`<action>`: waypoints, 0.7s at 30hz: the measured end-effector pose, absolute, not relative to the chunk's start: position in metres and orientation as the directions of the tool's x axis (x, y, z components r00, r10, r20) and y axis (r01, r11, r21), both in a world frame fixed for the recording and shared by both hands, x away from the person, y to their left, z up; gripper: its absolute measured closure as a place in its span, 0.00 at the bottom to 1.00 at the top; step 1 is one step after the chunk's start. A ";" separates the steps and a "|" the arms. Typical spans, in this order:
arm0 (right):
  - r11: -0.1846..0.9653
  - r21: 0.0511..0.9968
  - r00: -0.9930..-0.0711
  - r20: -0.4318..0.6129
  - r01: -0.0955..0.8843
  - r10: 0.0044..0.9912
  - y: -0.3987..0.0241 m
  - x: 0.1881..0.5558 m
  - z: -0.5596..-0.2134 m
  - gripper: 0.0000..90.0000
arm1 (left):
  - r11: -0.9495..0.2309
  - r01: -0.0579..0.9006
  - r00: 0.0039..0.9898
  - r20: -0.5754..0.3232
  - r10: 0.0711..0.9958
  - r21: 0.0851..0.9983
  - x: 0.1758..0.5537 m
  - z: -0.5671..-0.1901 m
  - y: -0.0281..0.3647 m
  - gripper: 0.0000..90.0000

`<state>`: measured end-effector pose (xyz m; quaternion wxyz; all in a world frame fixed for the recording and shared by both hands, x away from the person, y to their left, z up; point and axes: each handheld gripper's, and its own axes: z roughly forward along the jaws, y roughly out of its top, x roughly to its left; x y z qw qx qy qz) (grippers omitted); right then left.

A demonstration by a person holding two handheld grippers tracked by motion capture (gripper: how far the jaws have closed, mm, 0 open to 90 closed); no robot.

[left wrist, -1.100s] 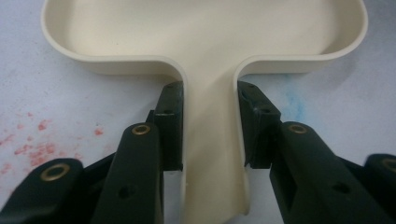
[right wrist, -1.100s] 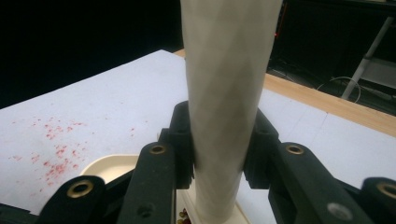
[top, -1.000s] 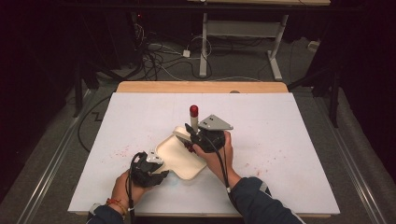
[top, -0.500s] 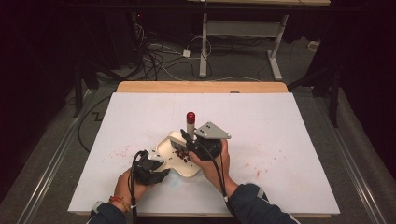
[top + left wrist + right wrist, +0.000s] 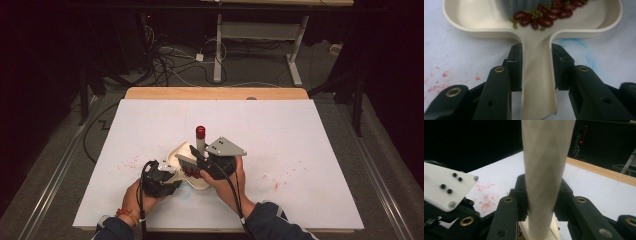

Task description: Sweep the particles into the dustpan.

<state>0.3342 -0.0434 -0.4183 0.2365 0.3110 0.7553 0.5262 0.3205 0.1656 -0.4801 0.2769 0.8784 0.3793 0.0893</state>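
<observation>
**Brush bristles inside the dustpan, beans swept toward its handle**

Held just below centre of the high view: cream dustpan by its handle in the closed left gripper; brush upright, clamped by the closed right gripper, just right of the other; bristles down in the tray. Seen in the left gripper view: beans piled at upper centre, handle running down-frame; in the right gripper view, the brush's pale shaft between both pads.

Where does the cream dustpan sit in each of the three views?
High view: dustpan at centre bottom, between the two hands.
Left gripper view: its tray spans the top; the handle runs down between the left gripper fingers.
Right gripper view: a cream sliver at bottom centre, likely the dustpan.
Shared landmark: red stains on the white table.
</observation>
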 end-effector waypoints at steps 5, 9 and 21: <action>0.226 0.953 -0.693 -0.025 0.200 0.721 -0.047 0.333 -0.414 0.78 | -0.565 0.611 0.700 -0.044 0.713 0.554 0.320 -0.480 0.166 0.71; 0.168 0.966 -0.682 0.011 0.196 0.731 -0.060 0.349 -0.399 0.78 | -0.576 0.603 0.707 -0.035 0.706 0.552 0.317 -0.480 0.168 0.71; 0.217 0.962 -0.637 -0.064 0.165 0.768 -0.108 0.361 -0.380 0.78 | -0.589 0.595 0.718 -0.034 0.695 0.547 0.304 -0.479 0.172 0.71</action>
